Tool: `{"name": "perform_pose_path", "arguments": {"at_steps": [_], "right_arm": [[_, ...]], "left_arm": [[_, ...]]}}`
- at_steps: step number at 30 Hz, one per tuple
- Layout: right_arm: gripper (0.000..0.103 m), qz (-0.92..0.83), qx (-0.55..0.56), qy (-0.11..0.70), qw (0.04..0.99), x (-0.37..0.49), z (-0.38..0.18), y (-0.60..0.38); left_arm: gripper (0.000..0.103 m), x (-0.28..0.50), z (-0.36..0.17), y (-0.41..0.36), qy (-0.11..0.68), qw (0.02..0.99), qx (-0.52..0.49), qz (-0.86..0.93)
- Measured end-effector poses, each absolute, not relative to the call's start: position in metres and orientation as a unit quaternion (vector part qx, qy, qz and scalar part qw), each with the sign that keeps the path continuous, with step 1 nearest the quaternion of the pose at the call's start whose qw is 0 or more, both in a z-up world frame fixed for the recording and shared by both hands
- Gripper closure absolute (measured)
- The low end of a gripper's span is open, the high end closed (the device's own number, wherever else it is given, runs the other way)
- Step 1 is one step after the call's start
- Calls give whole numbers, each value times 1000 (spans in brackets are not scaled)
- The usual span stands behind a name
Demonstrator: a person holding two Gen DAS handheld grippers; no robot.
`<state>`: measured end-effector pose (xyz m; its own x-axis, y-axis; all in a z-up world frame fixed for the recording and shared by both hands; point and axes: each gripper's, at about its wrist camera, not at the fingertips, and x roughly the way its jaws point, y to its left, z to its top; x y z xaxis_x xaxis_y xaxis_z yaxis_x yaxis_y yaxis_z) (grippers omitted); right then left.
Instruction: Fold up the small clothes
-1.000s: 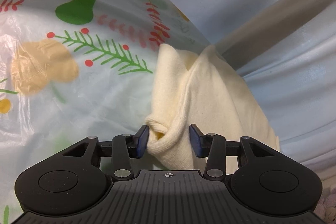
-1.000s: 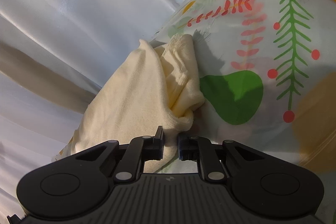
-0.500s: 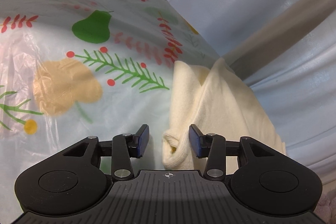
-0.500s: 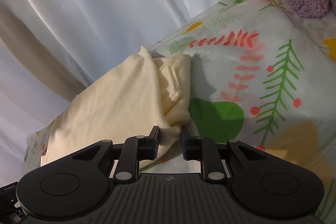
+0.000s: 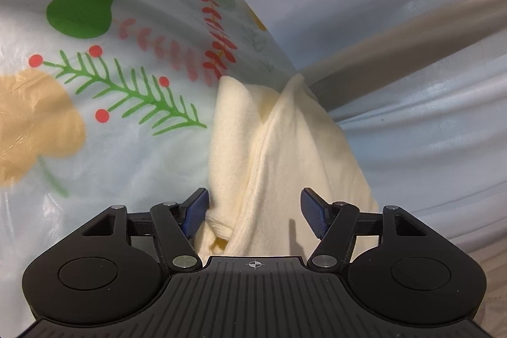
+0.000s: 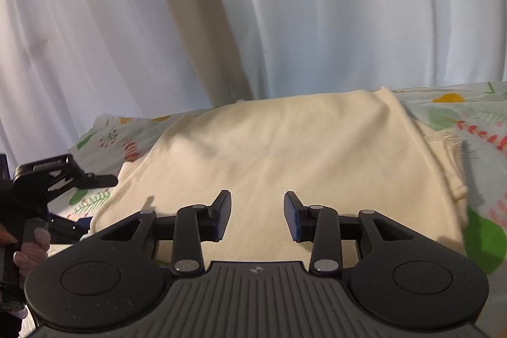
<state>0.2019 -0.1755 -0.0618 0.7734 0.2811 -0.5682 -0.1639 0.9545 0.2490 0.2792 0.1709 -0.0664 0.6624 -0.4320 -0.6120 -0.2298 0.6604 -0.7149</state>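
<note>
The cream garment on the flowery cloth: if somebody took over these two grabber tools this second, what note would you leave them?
Left gripper: jaws have just been opening, a fold of the cream garment between them, not squeezed.
Right gripper: also just opening, open with nothing held, above the garment.
Garment: lies folded over near the edge of the printed tablecloth, by the white curtain.
Done: one fold laid, both grips let go.
Left: probably smoothing, perhaps another fold.

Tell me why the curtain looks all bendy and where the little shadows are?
Left wrist view: the fisheye lens bows the curtain; one finger's shadow falls on the cream cloth. Right wrist view: curtain folds curve too, and a small shadow lies on the cloth's left side; the tablecloth looks slightly blurred.
</note>
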Motion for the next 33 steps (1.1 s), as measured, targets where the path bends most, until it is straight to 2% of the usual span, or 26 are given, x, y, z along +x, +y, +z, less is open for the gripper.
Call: {"name": "perform_pose_path", "arguments": {"at_steps": [1, 2, 4, 13, 15, 17, 20, 22, 27, 31, 32, 33], "right_arm": [[79, 122, 86, 323, 935, 206, -65, -167], [82, 125, 86, 331, 931, 211, -68, -159], [89, 128, 82, 341, 928, 218, -72, -149], [90, 131, 20, 334, 933, 218, -76, -124], [90, 129, 30, 329, 935, 217, -74, -126], [90, 130, 43, 319, 938, 214, -73, -127], [90, 134, 29, 336, 932, 214, -81, -123], [90, 136, 8, 340, 930, 215, -77, -119], [90, 133, 65, 328, 933, 205, -63, -140], [90, 101, 90, 297, 945, 187, -48, -171], [90, 93, 96, 291, 948, 185, -45, -180], [90, 82, 103, 283, 950, 181, -41, -190]], "left_arm": [[45, 281, -67, 170, 406, 816, -406, -62], [55, 282, -67, 170, 405, 819, -402, -60], [64, 284, -67, 170, 404, 825, -391, -58], [62, 290, -73, 166, 406, 834, -369, -56], [65, 290, -73, 166, 404, 836, -368, -54], [76, 290, -74, 167, 405, 837, -366, -50], [82, 289, -73, 171, 403, 831, -379, -53], [83, 288, -67, 171, 397, 833, -380, -62], [85, 284, -37, 160, 368, 838, -389, -109], [86, 285, -3, 121, 342, 848, -368, -168], [91, 287, 2, 105, 340, 847, -362, -189], [92, 290, 5, 88, 343, 844, -355, -211]]}}
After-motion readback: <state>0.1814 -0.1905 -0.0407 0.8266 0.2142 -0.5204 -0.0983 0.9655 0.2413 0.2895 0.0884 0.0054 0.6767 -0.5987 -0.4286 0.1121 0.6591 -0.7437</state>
